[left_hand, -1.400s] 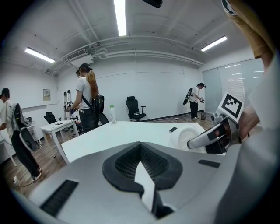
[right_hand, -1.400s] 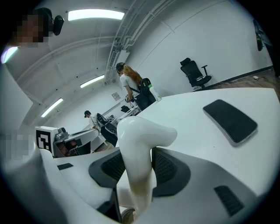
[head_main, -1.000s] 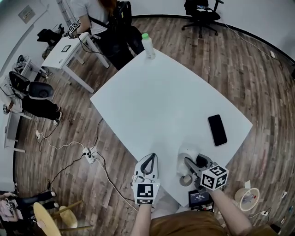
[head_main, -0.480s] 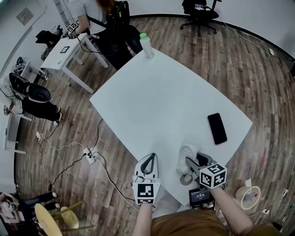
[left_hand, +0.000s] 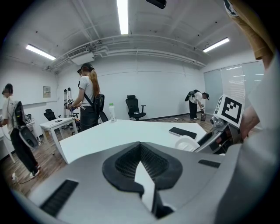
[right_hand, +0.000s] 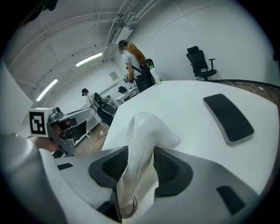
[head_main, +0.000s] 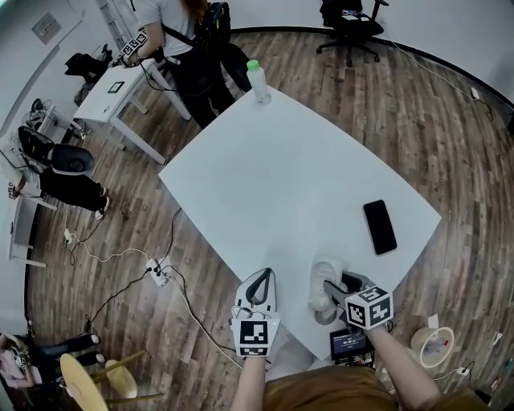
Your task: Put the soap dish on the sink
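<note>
The white soap dish [head_main: 324, 275] is at the near edge of the white table [head_main: 273, 177], and my right gripper [head_main: 329, 289] is shut on it. In the right gripper view the dish [right_hand: 146, 133] stands on edge between the two black pads [right_hand: 170, 168], which press on both its sides. My left gripper [head_main: 259, 279] is to the left of it at the table's near edge, shut with nothing in it. The left gripper view shows the left gripper [left_hand: 141, 168] with its pads together, and the dish [left_hand: 187, 143] to the right.
A black phone [head_main: 380, 226] lies flat on the table's right side. A green-capped bottle [head_main: 258, 80] stands at the far corner. A person [head_main: 173, 24] stands beyond the table by a small side table [head_main: 112, 88]. Cables and a power strip [head_main: 157, 273] lie on the wooden floor.
My right gripper has tilted slightly with the soap dish still in it. The left gripper has stayed where it was.
</note>
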`<state>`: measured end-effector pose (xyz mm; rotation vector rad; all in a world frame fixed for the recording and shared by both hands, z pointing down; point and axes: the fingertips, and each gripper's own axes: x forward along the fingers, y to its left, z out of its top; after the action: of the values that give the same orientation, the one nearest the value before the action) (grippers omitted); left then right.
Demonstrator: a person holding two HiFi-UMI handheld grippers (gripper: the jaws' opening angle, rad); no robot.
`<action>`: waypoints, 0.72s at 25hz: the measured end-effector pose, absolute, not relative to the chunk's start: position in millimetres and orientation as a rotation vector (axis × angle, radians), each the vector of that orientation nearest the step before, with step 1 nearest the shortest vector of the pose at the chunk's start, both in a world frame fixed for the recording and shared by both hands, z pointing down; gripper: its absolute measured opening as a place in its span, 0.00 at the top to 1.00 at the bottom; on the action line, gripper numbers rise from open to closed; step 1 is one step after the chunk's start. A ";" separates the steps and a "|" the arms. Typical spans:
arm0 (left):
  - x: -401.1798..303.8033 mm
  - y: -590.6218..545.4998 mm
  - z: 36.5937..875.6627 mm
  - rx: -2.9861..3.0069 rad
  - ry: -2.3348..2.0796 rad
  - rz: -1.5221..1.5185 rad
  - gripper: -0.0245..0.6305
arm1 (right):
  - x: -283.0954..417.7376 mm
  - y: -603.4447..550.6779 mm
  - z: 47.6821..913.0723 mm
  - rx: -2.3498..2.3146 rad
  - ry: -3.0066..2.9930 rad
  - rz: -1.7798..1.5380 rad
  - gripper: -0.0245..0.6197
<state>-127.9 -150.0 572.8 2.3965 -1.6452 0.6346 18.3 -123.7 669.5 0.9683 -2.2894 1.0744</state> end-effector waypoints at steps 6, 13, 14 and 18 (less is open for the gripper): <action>-125.4 -152.8 569.1 2.400 -1.641 0.619 0.95 | 26.0 -122.8 667.5 0.973 -2.265 0.923 0.69; -122.7 -151.5 568.2 2.405 -1.626 0.602 0.95 | 52.7 -115.1 688.9 0.977 -2.075 0.838 0.68; -122.2 -151.7 567.7 2.406 -1.624 0.598 0.95 | 54.6 -115.2 690.3 0.978 -2.058 0.839 0.67; -118.8 -152.0 566.9 2.417 -1.612 0.593 0.95 | 53.1 -118.8 689.2 0.980 -2.039 0.772 0.66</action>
<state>-118.8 -152.0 566.9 2.4170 -1.6115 0.5932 53.1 -118.8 689.2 0.9803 -2.0386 0.7719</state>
